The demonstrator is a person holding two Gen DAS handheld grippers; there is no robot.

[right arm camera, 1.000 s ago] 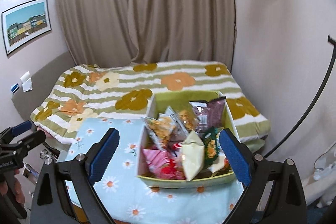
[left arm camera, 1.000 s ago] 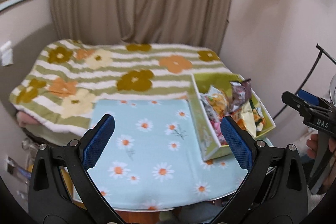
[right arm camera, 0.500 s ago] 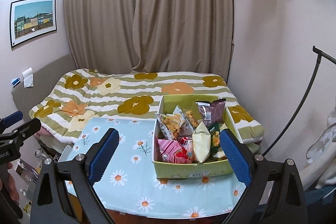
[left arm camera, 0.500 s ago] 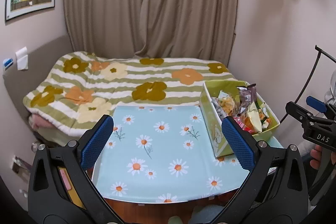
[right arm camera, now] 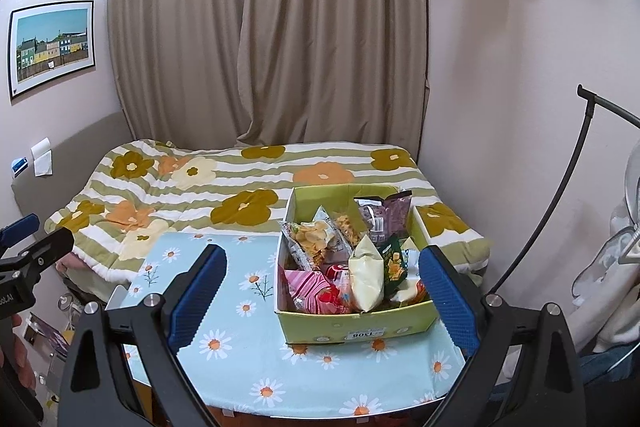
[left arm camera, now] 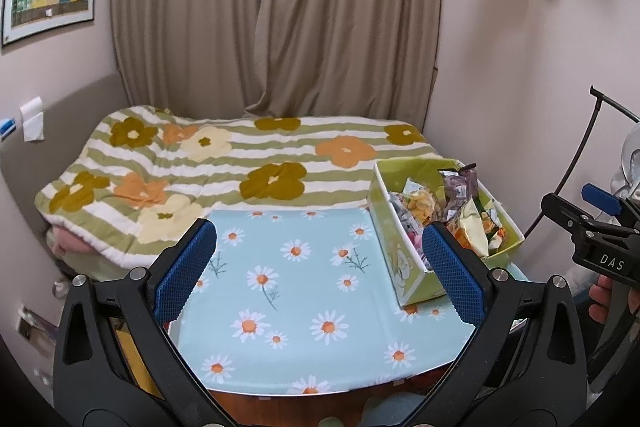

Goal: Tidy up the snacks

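A green cardboard box (right arm camera: 356, 329) packed with several snack bags stands on the right part of a table covered with a light blue daisy cloth (right arm camera: 248, 343). A cream bag (right arm camera: 366, 277), a pink striped bag (right arm camera: 310, 285), a chips bag (right arm camera: 310, 239) and a purple bag (right arm camera: 390, 215) stick up from it. My right gripper (right arm camera: 322, 297) hangs open above the near table edge, short of the box, with nothing between its fingers. My left gripper (left arm camera: 318, 271) is open too, over the bare cloth (left arm camera: 288, 291), with the box (left arm camera: 404, 263) to its right.
Behind the table lies a bed with a green-striped flowered blanket (left arm camera: 224, 163), then a beige curtain (left arm camera: 280, 19). A wall closes the right side, with a black curved stand (right arm camera: 556, 203). A framed picture (right arm camera: 52, 47) hangs on the left wall. A person's hand (left arm camera: 600, 297) holds the other gripper.
Both views have pulled back and tilted up from the table: the box and cloth look smaller and lower, and more curtain and wall shows. Both grippers stay open.
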